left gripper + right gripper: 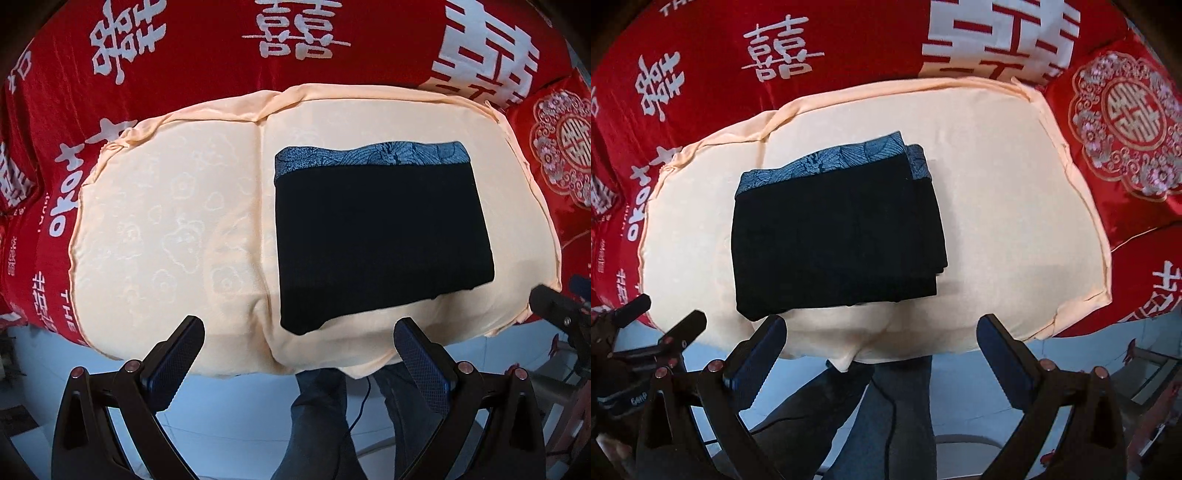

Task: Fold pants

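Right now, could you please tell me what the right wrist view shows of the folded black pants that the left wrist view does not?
Only the right wrist view shows the stepped layers at the right edge of the folded black pants and a second strip of blue patterned waistband. Only the left wrist view shows the faint cloud pattern on the peach cloth, left of the pants. Both show the pants lying flat on that cloth over the red bedspread, with open, empty jaws.

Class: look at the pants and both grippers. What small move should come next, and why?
Probably just draw both grippers back and stop. The pants already lie folded in a compact stack on the peach cloth, while the left gripper and right gripper hang open above it, holding nothing.
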`<state>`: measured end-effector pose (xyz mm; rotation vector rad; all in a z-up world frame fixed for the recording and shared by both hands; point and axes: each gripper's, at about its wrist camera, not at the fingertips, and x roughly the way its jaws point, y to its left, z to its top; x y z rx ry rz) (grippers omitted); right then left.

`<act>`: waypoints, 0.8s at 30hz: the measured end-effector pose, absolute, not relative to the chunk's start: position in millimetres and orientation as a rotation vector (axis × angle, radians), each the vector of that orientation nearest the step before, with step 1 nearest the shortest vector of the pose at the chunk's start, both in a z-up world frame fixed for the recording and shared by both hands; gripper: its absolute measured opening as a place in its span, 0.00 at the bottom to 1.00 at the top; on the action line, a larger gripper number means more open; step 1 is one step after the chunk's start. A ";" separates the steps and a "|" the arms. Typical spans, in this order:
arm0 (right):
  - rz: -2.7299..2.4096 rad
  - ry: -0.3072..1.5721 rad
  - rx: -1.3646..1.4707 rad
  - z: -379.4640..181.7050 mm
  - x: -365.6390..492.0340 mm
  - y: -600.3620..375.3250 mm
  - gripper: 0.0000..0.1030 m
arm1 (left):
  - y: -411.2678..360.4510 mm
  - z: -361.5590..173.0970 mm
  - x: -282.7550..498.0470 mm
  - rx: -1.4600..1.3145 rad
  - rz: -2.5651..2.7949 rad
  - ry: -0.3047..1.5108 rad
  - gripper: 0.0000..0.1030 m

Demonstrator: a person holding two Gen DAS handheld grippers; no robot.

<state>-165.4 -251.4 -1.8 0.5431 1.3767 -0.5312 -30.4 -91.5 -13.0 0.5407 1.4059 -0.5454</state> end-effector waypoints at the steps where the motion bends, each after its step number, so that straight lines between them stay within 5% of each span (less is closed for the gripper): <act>1: -0.538 1.374 0.532 0.3 -163.7 -247.9 1.00 | -90.7 -11.7 -31.9 0.548 -0.546 1.402 1.00; 24: -0.547 1.395 0.451 5.9 -153.6 -229.0 1.00 | -87.6 -2.7 -36.5 0.599 -0.562 1.371 1.00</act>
